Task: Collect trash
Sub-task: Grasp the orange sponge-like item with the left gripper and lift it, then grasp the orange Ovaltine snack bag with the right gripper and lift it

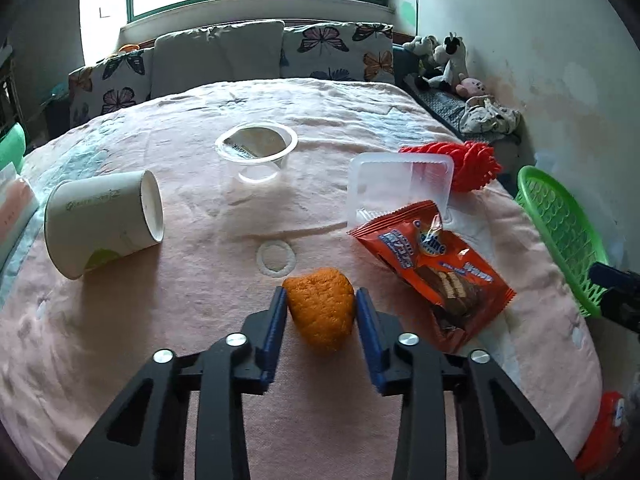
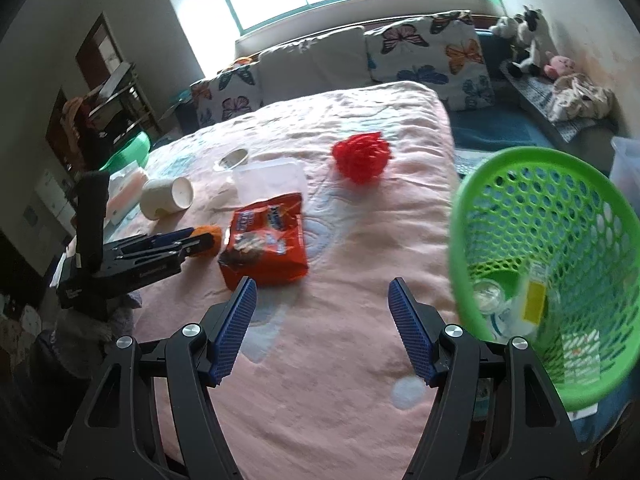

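Observation:
My left gripper [image 1: 321, 294] has its two blue pads on either side of an orange peel [image 1: 321, 312] lying on the pink bed cover, touching it. It also shows in the right wrist view [image 2: 200, 238]. An orange snack wrapper [image 1: 434, 276] lies to its right, with a clear plastic box [image 1: 396, 186], a clear cup [image 1: 256, 152] and a tipped paper cup [image 1: 104, 224] around. My right gripper [image 2: 322, 294] is open and empty above the bed, left of a green mesh basket [image 2: 548, 248] holding some trash.
A red spiky ball [image 2: 362, 156] lies beyond the wrapper [image 2: 266, 240]. Butterfly pillows [image 1: 336, 50] line the headboard. Stuffed toys [image 1: 440, 60] sit on a side bench by the right wall. A tissue pack [image 2: 126, 190] lies at the bed's left edge.

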